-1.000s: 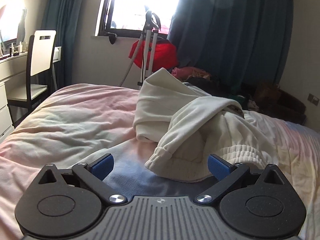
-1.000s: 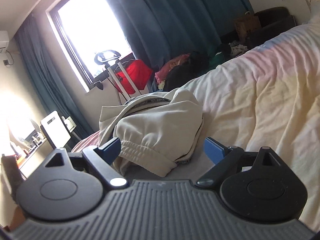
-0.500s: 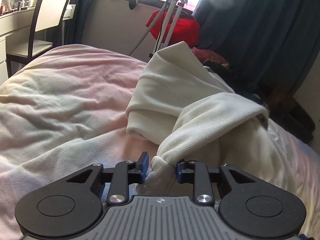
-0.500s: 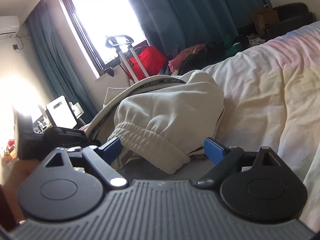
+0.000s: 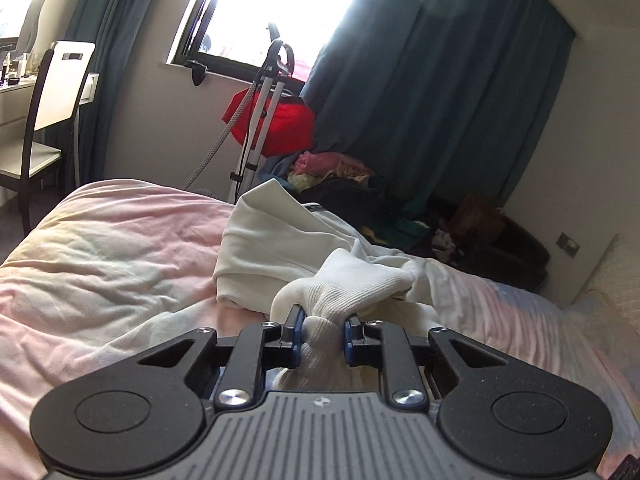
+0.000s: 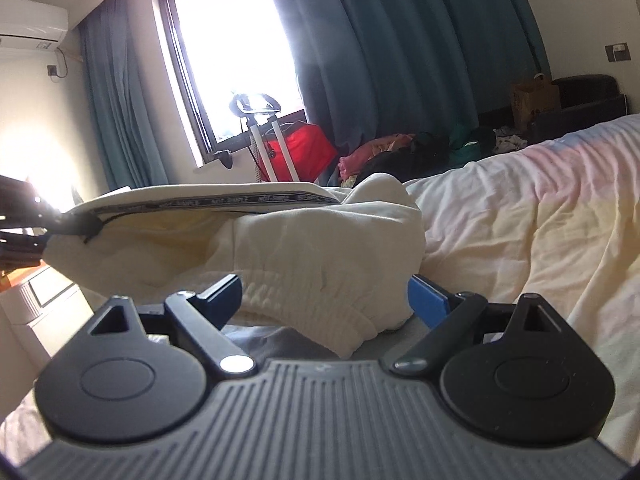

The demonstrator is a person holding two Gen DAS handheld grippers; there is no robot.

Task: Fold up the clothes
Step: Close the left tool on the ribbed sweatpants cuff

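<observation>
My left gripper (image 5: 322,334) was clamped on the ribbed cuff (image 5: 320,330) of the cream garment (image 5: 276,240); my right gripper (image 6: 325,300) stood spread wide, its jaws flanking the ribbed hem (image 6: 316,300); the bulk lay crumpled ahead on the bed (image 6: 520,208), its taped edge (image 6: 224,201) stretched leftward toward the clamped cuff.

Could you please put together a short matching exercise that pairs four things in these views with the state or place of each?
Things:
1. left gripper
2. right gripper
3. cream sweatshirt
4. white chair

States or places:
A. open, its fingers either side of a ribbed hem
B. stands by the dressing table, left of the window
C. shut on a ribbed cuff
D. lies crumpled on the pink duvet

Pairs: 1-C, 2-A, 3-D, 4-B
</observation>
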